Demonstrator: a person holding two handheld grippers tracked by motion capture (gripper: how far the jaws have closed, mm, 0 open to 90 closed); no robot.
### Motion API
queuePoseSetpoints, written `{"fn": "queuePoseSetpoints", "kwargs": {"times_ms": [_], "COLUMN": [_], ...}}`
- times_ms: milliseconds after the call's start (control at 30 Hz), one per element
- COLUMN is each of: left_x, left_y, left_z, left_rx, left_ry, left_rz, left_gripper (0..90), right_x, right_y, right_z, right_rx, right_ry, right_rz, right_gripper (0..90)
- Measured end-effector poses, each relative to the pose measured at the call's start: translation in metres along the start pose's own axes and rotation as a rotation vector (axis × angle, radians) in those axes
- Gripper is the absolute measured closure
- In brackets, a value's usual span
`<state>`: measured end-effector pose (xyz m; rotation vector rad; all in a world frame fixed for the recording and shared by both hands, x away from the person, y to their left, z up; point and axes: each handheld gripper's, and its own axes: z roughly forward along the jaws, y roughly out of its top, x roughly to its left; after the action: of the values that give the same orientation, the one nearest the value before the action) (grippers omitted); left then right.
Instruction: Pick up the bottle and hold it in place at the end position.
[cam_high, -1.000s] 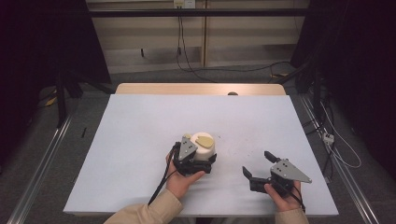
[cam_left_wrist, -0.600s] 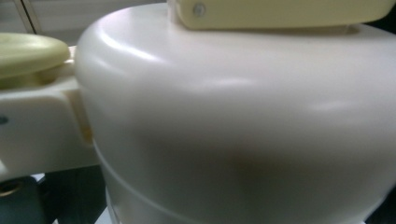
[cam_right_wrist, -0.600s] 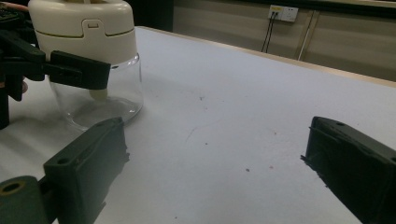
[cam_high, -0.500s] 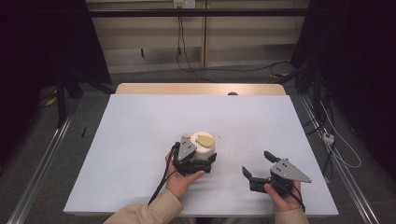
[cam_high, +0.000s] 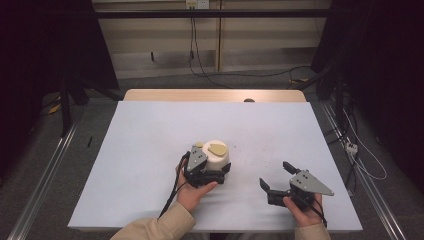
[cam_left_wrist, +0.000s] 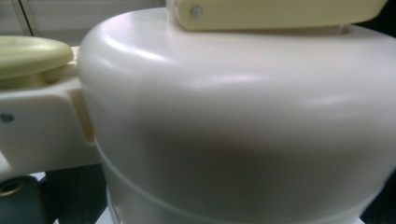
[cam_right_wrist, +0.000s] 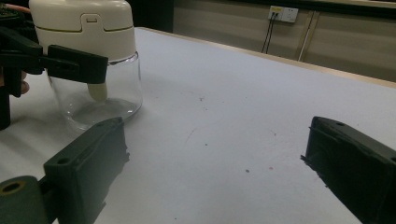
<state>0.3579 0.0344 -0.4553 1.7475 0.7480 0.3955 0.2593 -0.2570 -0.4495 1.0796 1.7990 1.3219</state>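
A clear glass jar (cam_high: 216, 155) with a cream dome lid and a pale yellow flap stands upright near the middle of the white table (cam_high: 150, 130). My left gripper (cam_high: 210, 172) is shut on the jar from the near side, its jaws along the jar's sides. In the left gripper view the cream lid (cam_left_wrist: 233, 130) is very close. In the right gripper view the jar (cam_right_wrist: 93, 60) stands at upper left, with a black jaw of the left gripper (cam_right_wrist: 74, 65) across it. My right gripper (cam_high: 276, 176) rests open to the right of the jar, its jaws (cam_right_wrist: 215, 140) wide apart with nothing between them.
A small dark thing (cam_high: 248, 100) lies at the table's far wooden edge. Metal rails run along both sides of the table. Cables (cam_high: 360, 160) trail on the floor at the right and behind. Bare table surface stretches beyond the jar and to its left.
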Motion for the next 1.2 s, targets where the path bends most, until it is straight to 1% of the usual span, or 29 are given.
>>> {"fn": "queuePoseSetpoints", "kwargs": {"times_ms": [33,67,167,233,300,333,400,500,533,567,667,867,900,1167,1200], "left_x": [0.000,0.000,0.002,0.004,0.006,0.007,0.007,0.008,0.008,0.008,0.008,0.012,0.013,0.021,0.022], "left_y": [0.000,0.000,0.002,0.003,0.005,0.006,0.007,0.010,0.011,0.013,0.016,0.020,0.020,0.024,0.025], "left_z": [0.000,0.000,-0.001,-0.001,-0.001,-0.002,-0.002,-0.003,-0.003,-0.003,-0.003,-0.002,-0.001,0.002,0.002], "left_rx": [0.000,-0.005,-0.005,-0.004,-0.004,-0.002,-0.008,-0.006,-0.008,-0.009,-0.009,-0.005,-0.004,-0.007,-0.005], "left_ry": [0.000,0.000,0.002,0.006,0.005,0.008,0.009,0.008,0.010,0.005,0.001,-0.006,-0.001,0.014,0.015], "left_rz": [0.000,-0.010,-0.008,-0.023,-0.025,-0.019,-0.024,-0.003,-0.002,0.012,0.018,0.013,0.007,0.006,-0.002], "left_gripper": [5.0,5.0,5.0,5.0,5.0,5.0,5.0,5.1,5.1,5.1,5.1,5.1,5.1,5.1,5.1], "right_x": [0.000,0.000,0.000,0.000,0.000,0.000,0.000,0.000,0.000,0.000,0.000,0.000,0.000,0.001,0.001], "right_y": [0.000,0.000,0.000,0.000,0.000,0.000,0.000,0.000,0.000,0.000,0.000,0.000,0.000,0.000,0.000], "right_z": [0.000,0.000,0.000,0.000,0.000,0.000,0.000,0.000,0.000,0.000,0.000,0.000,0.000,-0.001,-0.001], "right_rx": [0.000,0.000,-0.001,0.000,0.000,0.000,-0.001,0.000,0.000,0.001,0.001,0.000,0.000,0.001,0.000], "right_ry": [0.000,0.000,0.000,0.000,0.000,0.001,0.002,0.002,0.001,0.001,-0.001,0.001,0.001,0.002,0.002], "right_rz": [0.000,0.000,0.000,0.000,-0.001,-0.001,-0.001,-0.001,-0.001,-0.001,-0.002,-0.007,-0.006,-0.007,-0.007], "right_gripper": [4.5,4.5,4.5,4.5,4.5,4.5,4.5,4.5,4.5,4.5,4.5,4.5,4.5,4.5,4.6]}}
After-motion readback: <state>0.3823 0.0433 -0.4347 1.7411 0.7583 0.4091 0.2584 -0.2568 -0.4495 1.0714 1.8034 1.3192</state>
